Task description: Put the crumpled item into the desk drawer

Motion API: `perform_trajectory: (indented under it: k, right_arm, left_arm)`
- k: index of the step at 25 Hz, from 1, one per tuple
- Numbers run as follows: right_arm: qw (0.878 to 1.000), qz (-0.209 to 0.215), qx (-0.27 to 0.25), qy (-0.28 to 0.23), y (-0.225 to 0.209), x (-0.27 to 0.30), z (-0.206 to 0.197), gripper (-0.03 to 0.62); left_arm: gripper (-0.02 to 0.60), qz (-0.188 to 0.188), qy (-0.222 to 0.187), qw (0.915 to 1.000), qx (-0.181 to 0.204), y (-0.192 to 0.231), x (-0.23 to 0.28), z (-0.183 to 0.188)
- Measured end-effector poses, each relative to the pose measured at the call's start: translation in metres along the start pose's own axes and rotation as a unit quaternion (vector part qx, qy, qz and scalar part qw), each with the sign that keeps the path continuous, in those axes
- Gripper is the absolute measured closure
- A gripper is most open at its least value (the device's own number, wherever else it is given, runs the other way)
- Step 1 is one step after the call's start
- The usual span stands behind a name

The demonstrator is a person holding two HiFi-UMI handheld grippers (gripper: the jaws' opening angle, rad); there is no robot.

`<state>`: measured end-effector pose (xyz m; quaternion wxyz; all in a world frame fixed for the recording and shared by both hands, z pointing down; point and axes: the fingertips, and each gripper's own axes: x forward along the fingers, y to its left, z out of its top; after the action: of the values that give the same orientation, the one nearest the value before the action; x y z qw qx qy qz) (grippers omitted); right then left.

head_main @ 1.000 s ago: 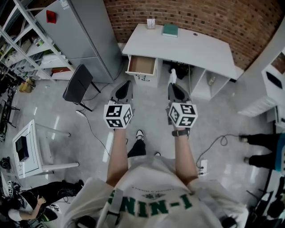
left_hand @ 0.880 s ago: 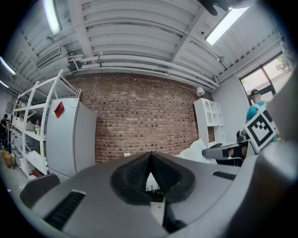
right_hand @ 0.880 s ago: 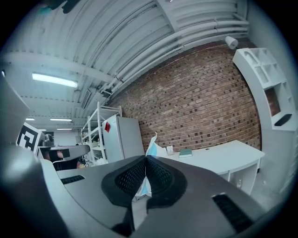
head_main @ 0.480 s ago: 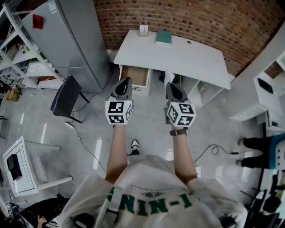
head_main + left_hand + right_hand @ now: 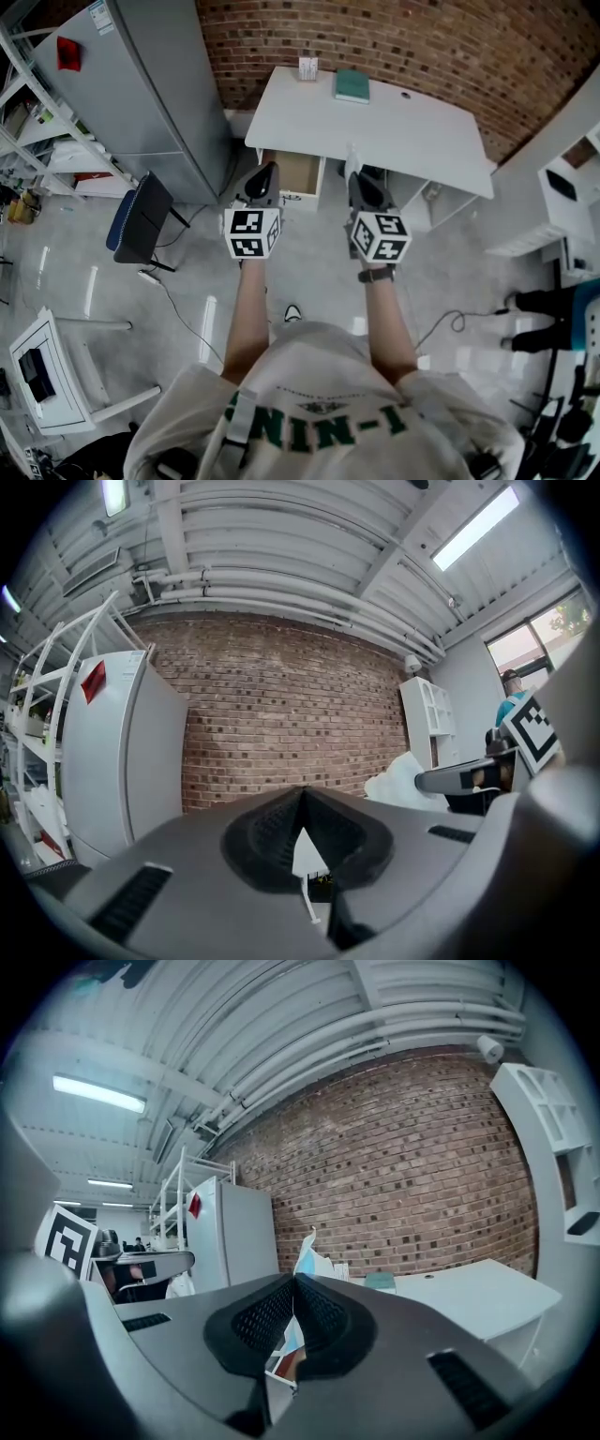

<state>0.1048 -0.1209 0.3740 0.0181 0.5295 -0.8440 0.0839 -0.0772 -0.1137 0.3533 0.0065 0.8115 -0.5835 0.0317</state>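
Desk drawer [image 5: 292, 173], one, open, crumpled item [image 5: 308, 1252], one, in right gripper [image 5: 294, 1283]

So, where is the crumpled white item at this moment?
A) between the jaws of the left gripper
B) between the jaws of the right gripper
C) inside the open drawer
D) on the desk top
B: the right gripper view shows the right gripper with jaws closed on the crumpled white item; the left gripper holds nothing.
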Motion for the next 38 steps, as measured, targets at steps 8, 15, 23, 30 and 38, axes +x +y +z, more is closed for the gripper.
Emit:
perform_trajectory:
  k: [8, 15, 23, 30, 38]
  right_arm:
    - [1.000, -0.004, 0.009, 0.016, 0.021, 0.036, -0.028, 0.591]
    - [0.999, -0.012, 0.018, 0.049, 0.018, 0.064, -0.059, 0.591]
    - [0.998, 0.008, 0.022, 0.065, 0.013, 0.106, -0.072, 0.591]
    - [0.996, 0.025, 0.035, 0.082, 0.002, 0.148, -0.081, 0.591]
    - [0.991, 0.036, 0.057, 0.118, -0.010, 0.187, -0.109, 0.591]
  left_arm:
    - [0.581, -0.006, 0.009, 0.9998, -0.018, 0.031, 0.014, -0.028]
    - [0.581, -0.007, 0.030, 0.9992, -0.024, 0.053, 0.030, -0.055]
    - [0.581, -0.001, 0.048, 0.9984, -0.028, 0.072, 0.058, -0.075]
    - [0.581, 0.003, 0.064, 0.9974, -0.032, 0.080, 0.091, -0.085]
    - [0.581, 0.003, 0.086, 0.9950, -0.050, 0.088, 0.128, -0.112]
